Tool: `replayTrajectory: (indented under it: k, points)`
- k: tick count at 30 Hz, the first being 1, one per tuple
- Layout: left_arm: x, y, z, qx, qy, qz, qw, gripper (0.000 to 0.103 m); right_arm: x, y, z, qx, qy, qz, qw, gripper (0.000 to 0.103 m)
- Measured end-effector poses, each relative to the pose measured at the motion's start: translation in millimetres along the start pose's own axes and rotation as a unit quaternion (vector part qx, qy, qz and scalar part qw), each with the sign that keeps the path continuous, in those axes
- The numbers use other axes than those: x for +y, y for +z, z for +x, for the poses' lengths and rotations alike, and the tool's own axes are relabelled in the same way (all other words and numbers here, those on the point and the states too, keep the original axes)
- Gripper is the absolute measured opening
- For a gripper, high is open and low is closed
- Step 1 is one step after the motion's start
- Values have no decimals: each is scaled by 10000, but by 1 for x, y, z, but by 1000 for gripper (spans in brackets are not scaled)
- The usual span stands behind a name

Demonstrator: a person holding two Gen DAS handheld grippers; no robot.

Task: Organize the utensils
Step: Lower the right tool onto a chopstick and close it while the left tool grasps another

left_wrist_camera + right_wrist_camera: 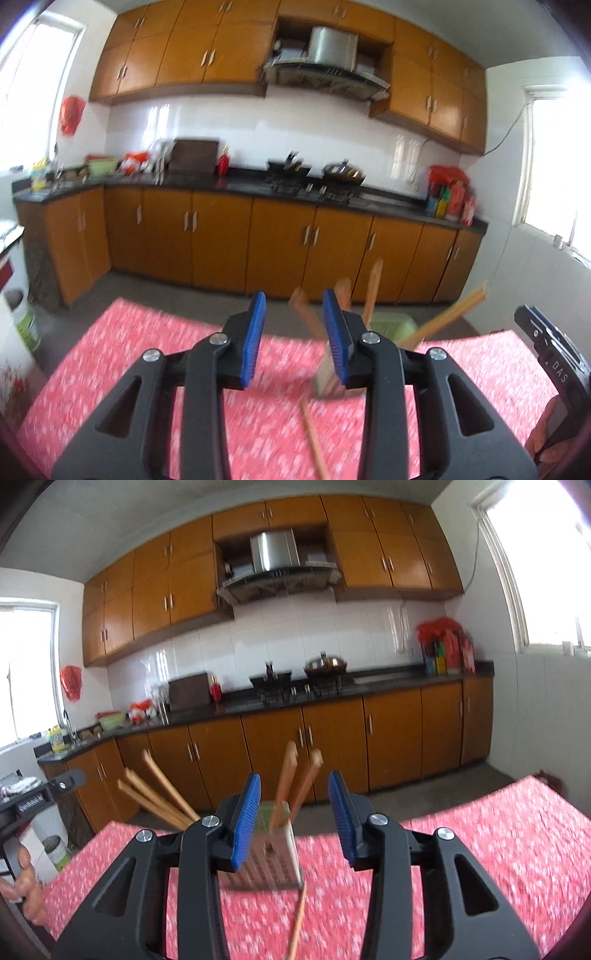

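Red floral tablecloth (480, 842) fills the near view, holder (273, 853) centre with several chopsticks (288, 782) already upright. One loose chopstick (298, 919) lies in front, left to go; left gripper (295, 343) and right gripper (291, 821) part-open, empty

Daylight floods in from blown-out windows (550, 166) at both sides, leaving streaky glare on the white wall tiles (295, 635). Both fisheye views bend the cabinets (192, 55) and darken at the corners; motion blur smears the red tablecloth (480, 849) and the chopsticks (288, 786)
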State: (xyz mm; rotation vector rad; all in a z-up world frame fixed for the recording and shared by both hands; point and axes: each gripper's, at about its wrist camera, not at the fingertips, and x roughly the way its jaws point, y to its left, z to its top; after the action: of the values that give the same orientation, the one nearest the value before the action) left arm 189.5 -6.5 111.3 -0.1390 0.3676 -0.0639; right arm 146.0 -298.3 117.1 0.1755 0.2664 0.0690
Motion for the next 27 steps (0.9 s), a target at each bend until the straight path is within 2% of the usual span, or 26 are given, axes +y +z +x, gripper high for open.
replayTrajectory:
  k: [3, 5, 7, 9, 12, 16, 20, 22, 24, 27]
  points:
    - [18, -36, 3, 428, 180, -50, 9989, 34, -8, -38, 7, 704, -14, 85, 9975, 40]
    - [28, -61, 9, 753, 267, -62, 9968, 34, -11, -71, 16, 1316, 84, 182, 9911, 40]
    - [33, -85, 16, 1096, 382, -33, 9932, 34, -11, -95, 22, 1712, 100, 178, 9850, 40]
    - [33, -104, 22, 1373, 333, -66, 9899, 34, -8, -123, 30, 2175, 169, 170, 9758, 38]
    - [32, -125, 27, 1663, 224, -89, 9858, 34, -1, -148, 37, 2571, 240, 215, 9659, 32]
    - [31, -145, 29, 1848, 103, -88, 9827, 34, 6, -168, 43, 2861, 247, 246, 9576, 25]
    - [26, -155, 32, 1949, 75, -110, 9807, 34, 9, -181, 44, 2961, 225, 183, 9547, 19]
    - [25, -157, 33, 1997, 73, -124, 9798, 34, 9, -183, 45, 2995, 210, 159, 9537, 17]
    - [25, -157, 35, 2037, 71, -145, 9789, 34, 8, -183, 47, 3005, 184, 172, 9534, 10]
    - [24, -159, 37, 2100, 43, -170, 9775, 34, 2, -180, 48, 3007, 68, 183, 9535, 8]
